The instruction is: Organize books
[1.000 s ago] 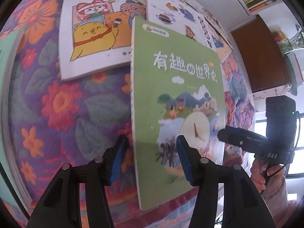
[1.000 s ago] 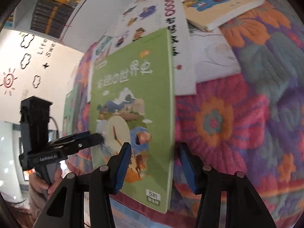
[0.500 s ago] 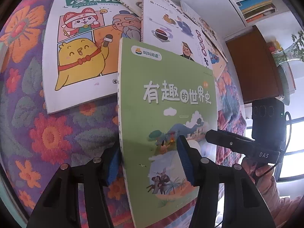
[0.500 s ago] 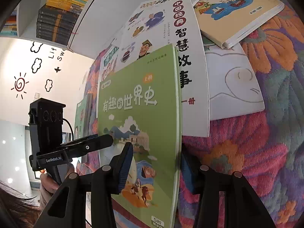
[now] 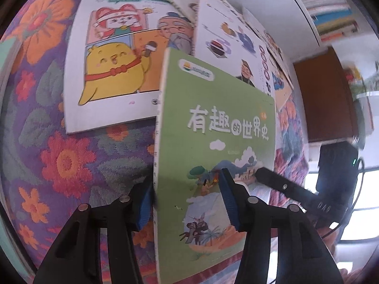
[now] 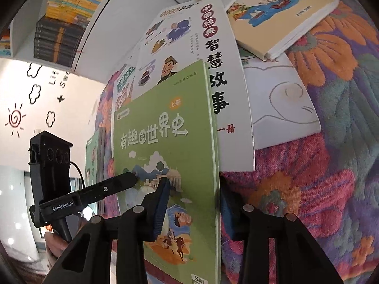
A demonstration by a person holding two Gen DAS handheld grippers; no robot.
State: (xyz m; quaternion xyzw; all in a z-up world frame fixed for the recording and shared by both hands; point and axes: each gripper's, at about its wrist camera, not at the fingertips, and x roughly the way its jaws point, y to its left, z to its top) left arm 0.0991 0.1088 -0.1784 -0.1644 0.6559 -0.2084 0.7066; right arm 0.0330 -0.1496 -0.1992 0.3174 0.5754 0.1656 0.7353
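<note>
Left wrist view: the left gripper (image 5: 187, 198), black with blue pads, is closed down onto the thin green picture book with white Chinese lettering (image 5: 213, 161) — one pad against the spine side, the other pressed on the front cover. The book is lifted and tilted above the purple quilted blanket with orange and red flowers (image 5: 54, 156). Behind it a white comic book with a yellow chick on its cover (image 5: 111, 75) lies flat on the blanket, and a white storybook with small cartoon figures (image 5: 232, 45) lies beside it, partly hidden by the green book. At the right edge of the green book, one black finger of the right gripper (image 5: 279, 185) lies over the cover.

Right wrist view: the right gripper (image 6: 191, 203) straddles the book's right-hand edge, its blue-padded fingers (image 6: 161, 210) on the front cover and behind; the far pad is mostly hidden, so full contact cannot be confirmed, though the jaws sit narrow around the book (image 6: 165, 146). The left gripper (image 6: 111, 187) reaches in from the left, one finger on the cover. The white storybook (image 6: 213, 71) lies behind, overlapping a cream book with a blue ship drawing (image 6: 279, 16) and a white sheet with a line drawing (image 6: 281, 104) on the blanket (image 6: 319, 177).
</note>
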